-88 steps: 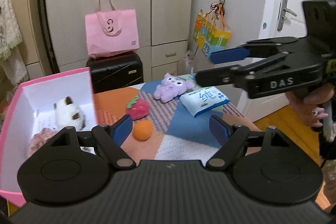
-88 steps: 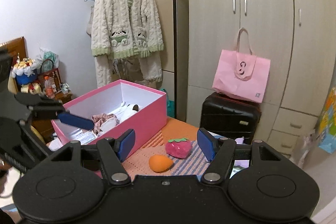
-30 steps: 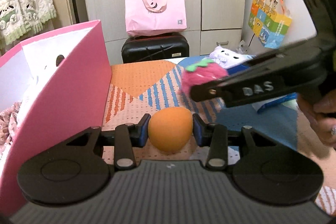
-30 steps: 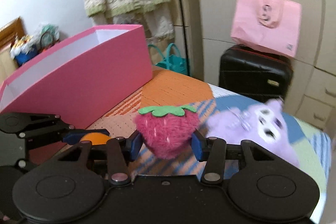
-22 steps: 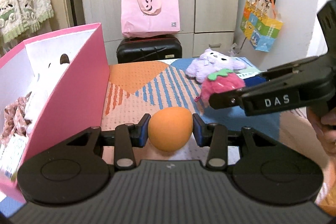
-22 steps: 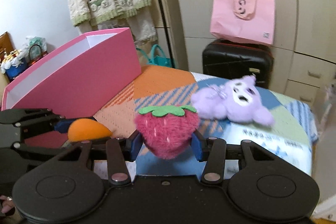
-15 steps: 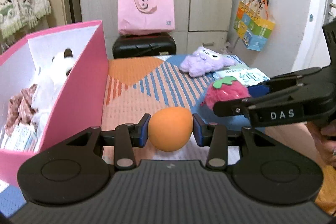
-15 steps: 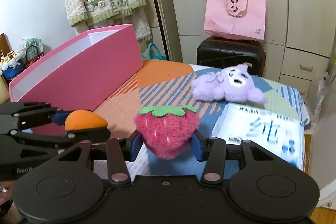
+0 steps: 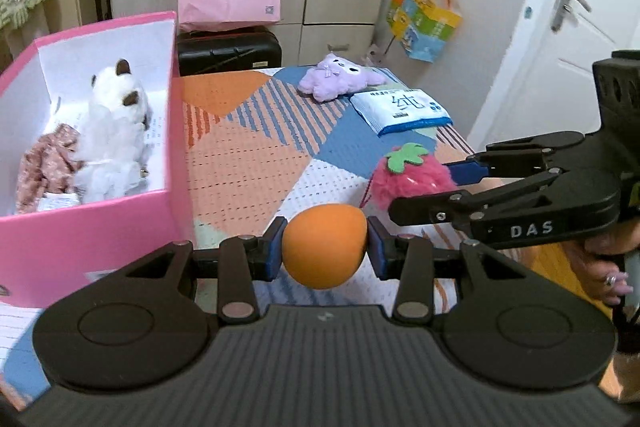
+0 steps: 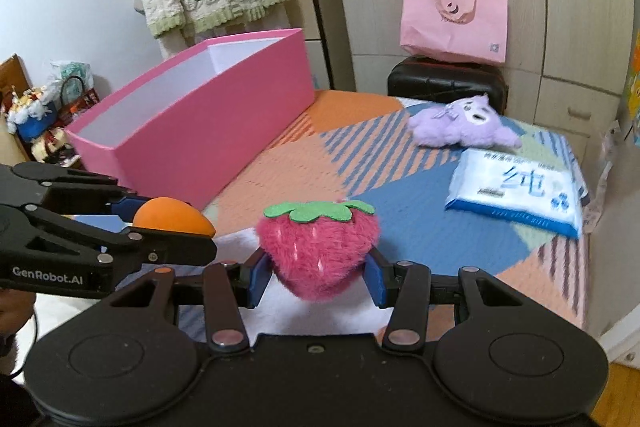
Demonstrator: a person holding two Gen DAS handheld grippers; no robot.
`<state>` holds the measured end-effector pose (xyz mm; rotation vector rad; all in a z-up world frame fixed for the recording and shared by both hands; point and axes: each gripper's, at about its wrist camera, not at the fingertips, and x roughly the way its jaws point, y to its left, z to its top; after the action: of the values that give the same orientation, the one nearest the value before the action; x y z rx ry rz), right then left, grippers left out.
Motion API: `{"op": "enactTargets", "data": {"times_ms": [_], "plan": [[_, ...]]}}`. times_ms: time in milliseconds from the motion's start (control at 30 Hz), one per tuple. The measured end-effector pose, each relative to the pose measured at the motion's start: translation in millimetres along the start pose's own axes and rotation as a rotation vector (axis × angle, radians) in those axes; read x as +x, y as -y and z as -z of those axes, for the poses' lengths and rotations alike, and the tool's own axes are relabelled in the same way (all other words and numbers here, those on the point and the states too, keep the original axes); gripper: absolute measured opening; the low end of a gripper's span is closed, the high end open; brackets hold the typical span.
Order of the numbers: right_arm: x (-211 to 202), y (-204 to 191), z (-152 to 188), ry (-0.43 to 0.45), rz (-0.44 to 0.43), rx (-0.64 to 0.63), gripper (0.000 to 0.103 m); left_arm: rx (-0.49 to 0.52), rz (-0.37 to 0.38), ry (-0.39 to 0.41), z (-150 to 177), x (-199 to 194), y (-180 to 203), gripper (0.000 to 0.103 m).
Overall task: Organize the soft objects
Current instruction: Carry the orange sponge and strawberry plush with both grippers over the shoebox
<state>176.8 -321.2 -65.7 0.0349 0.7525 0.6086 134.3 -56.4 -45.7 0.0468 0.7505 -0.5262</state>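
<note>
Patterned tabletop [image 9: 248, 155] is seen below; an orange ball [image 9: 324, 246] is pinched by the left claw [image 9: 325, 250], a strawberry [image 10: 318, 251] by the right claw [image 10: 318, 277], beside the box [image 9: 100, 227].

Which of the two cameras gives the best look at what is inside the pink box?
The left wrist view. It looks down into the pink box and shows a white plush animal and a brownish patterned soft item inside. The right wrist view shows only the box's outer side and bare white inner walls; its contents are hidden.
</note>
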Motion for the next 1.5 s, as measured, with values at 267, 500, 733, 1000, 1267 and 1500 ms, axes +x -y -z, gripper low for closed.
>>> {"op": "enactTargets", "data": {"times_ms": [267,500,733,1000,1267,1500], "plan": [[-14.7,-31.2,3.9,-0.018,-0.033,-0.018,0.054,-0.012,-0.008,-0.014,-3.2,-35.3,-23.4,0.040],[-17.2,-58.8,-4.6,-0.024,-0.084,-0.052,0.054,-0.031,0.001,-0.066,-1.5,-66.6,-51.6,0.040],[-30.2,-92.9,-27.4,0.007,-0.157,-0.110,0.054,-0.067,-0.014,0.007,-6.2,-108.2,-83.2,0.040],[-25.9,-127.1,-72.1,0.109,-0.190,-0.208,0.054,-0.094,-0.045,0.105,-25.5,-123.8,-114.6,0.041],[21.9,-142.6,-128.0,0.137,-0.181,-0.329,0.054,-0.117,-0.060,0.130,-61.9,-100.3,-153.0,0.041],[89.0,-142.9,-171.7,0.023,-0.134,-0.454,0.055,-0.143,-0.119,0.122,-92.2,-62.2,-197.8,0.041]]}}
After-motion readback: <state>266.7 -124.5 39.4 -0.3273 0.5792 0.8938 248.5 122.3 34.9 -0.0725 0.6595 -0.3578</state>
